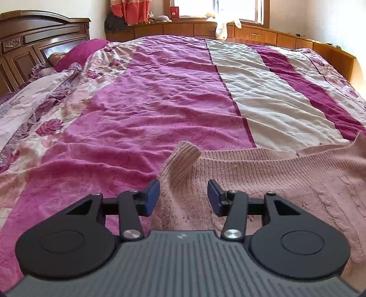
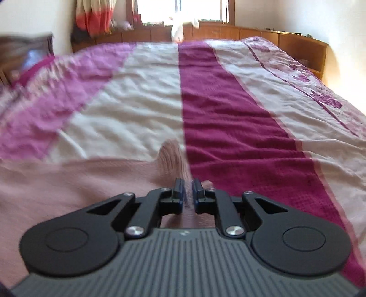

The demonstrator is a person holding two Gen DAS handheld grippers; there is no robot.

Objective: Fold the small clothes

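black tongs (image 1: 183,197), blue pads (image 1: 152,197); grey ribbed body (image 1: 183,262), silver screws (image 1: 131,234)

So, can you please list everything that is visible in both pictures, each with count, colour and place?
sweater: one, pale pink knit, flat on the near part of the bed
bedspread: one, pink, cream and magenta stripes, covering the bed
headboard: one, dark brown wood, far left
pillow: one, magenta, by the headboard
plush toy: one, white, on the ledge under the window
curtain: one, orange-red, left of the window
left gripper: open, astride a raised sweater fold
right gripper: shut on the sweater's edge
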